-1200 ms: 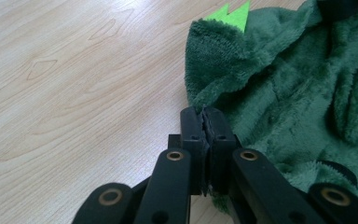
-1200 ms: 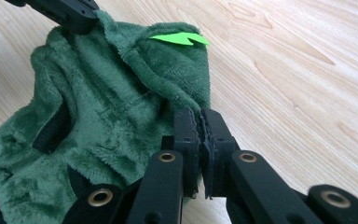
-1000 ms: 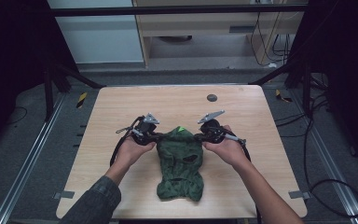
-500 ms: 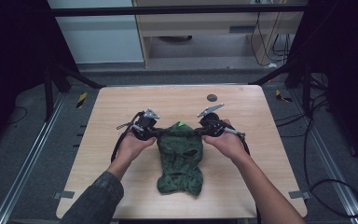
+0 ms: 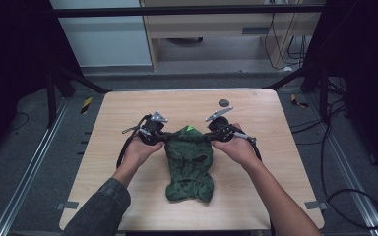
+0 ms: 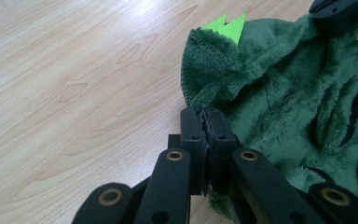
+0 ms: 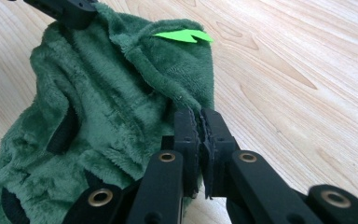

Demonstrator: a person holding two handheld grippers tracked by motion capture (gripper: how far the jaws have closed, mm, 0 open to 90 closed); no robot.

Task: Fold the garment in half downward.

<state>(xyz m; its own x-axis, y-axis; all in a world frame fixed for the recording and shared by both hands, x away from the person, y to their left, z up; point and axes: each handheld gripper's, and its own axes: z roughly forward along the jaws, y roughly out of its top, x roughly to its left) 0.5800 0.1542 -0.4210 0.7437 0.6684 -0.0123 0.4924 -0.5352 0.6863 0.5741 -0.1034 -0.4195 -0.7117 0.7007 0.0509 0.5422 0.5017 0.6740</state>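
Light wood-grain table (image 5: 128, 113), rectangular, pale laminate top. Green plush garment (image 5: 189, 164) lies on it approx. centre, lengthwise toward the near edge, w/ dark openings in the fabric & a bright green zigzag tab (image 6: 226, 28) at its far end. Small dark round disc (image 5: 223, 103) sits near far edge, well apart from garment.
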